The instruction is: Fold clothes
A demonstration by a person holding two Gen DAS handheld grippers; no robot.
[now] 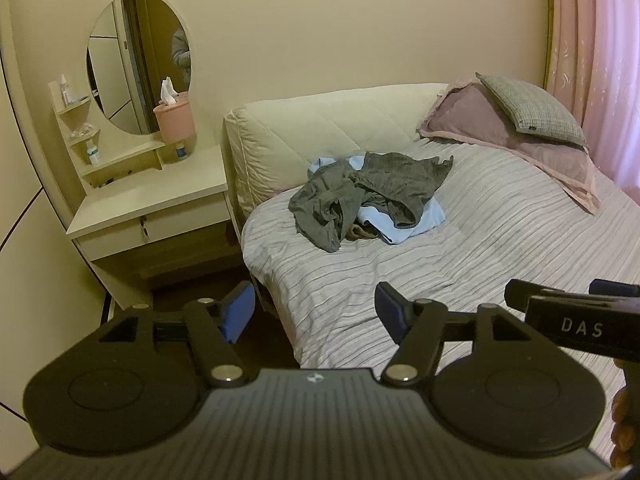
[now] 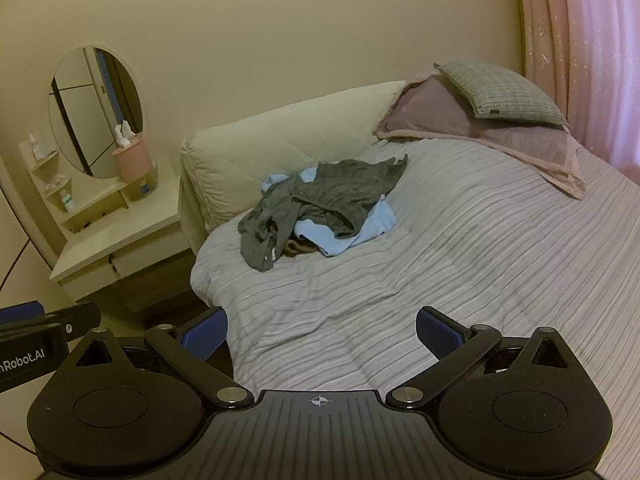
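since the clothes sit crumpled in a heap at 12 o'clock on the bed near the headboard, none look folded; judging by that, folding is pending. left view: left gripper fingers apart, empty, well short of heap. bed edge at 9 o'clock, nightstand beyond. right view: right gripper fingers apart, empty; heap at 11 o'clock. open bedding btwn, room to spread at 3 o'clock. next calls for reach fwd w/ both.

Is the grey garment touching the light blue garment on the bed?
Touching. In the right wrist view the grey garment is draped directly over the light blue garment, with no gap between them.
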